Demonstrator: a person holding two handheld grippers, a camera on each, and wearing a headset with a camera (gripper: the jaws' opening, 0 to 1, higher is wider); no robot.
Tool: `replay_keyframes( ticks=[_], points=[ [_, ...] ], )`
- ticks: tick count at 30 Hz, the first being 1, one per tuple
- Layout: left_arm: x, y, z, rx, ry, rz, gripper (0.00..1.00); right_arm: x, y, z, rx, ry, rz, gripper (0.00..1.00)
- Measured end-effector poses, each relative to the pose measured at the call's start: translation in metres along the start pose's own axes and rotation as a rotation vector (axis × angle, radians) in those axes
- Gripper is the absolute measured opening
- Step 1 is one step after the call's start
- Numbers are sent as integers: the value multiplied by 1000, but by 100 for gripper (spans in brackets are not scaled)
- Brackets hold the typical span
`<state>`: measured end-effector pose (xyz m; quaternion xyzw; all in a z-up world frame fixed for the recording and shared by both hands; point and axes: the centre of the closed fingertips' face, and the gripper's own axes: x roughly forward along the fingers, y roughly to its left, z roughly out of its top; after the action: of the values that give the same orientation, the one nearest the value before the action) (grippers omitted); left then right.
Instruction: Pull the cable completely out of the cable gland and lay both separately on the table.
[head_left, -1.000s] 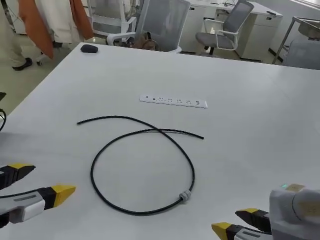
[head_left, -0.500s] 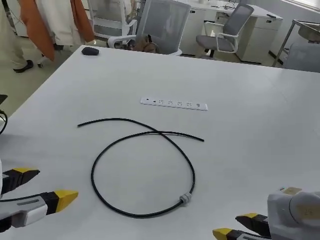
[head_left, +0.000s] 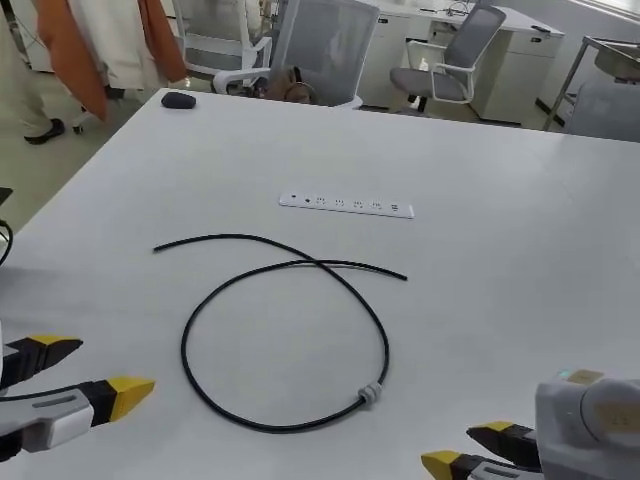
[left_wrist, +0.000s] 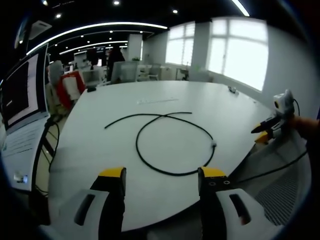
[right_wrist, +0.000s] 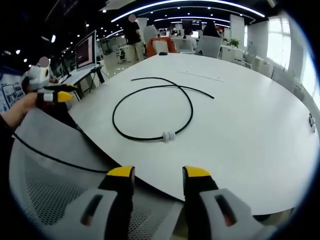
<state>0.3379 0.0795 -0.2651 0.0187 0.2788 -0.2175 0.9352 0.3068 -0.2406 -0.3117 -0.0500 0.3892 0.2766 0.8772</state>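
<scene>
A thin black cable (head_left: 283, 270) lies in one loop on the white table (head_left: 500, 230), its two ends crossing at the far side. A small grey cable gland (head_left: 370, 393) sits threaded on the loop's near right part. The cable (left_wrist: 170, 122) and gland (left_wrist: 213, 145) also lie ahead in the left gripper view, and the cable (right_wrist: 152, 97) and gland (right_wrist: 168, 135) in the right gripper view. My left gripper (head_left: 85, 370) stands open at the near left edge, its yellow-tipped jaws apart and holding nothing. My right gripper (head_left: 470, 450) is open at the near right, short of the gland.
A white power strip (head_left: 346, 204) lies beyond the loop. A dark mouse-like object (head_left: 178, 99) rests at the far left corner. Office chairs (head_left: 325, 45) stand behind the table, and a person (head_left: 90, 40) stands at the far left. A monitor (left_wrist: 22, 90) stands left of the table.
The head view has shifted slightly. Both grippers stay open near the table's front edge; the cable and gland lie unmoved.
</scene>
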Motion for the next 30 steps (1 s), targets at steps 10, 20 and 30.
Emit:
replay_keyframes(
  ticks=[10, 20, 30],
  points=[
    [0, -2, -1, 6, 11, -1, 59, 0, 2, -2, 1, 10, 8, 39],
    [2, -2, -3, 65, 56, 13, 61, 1, 1, 0, 6, 6, 10, 39],
    [8, -18, 7, 186, 100, -16, 56, 2, -2, -2, -8, 18, -5, 39]
  ],
)
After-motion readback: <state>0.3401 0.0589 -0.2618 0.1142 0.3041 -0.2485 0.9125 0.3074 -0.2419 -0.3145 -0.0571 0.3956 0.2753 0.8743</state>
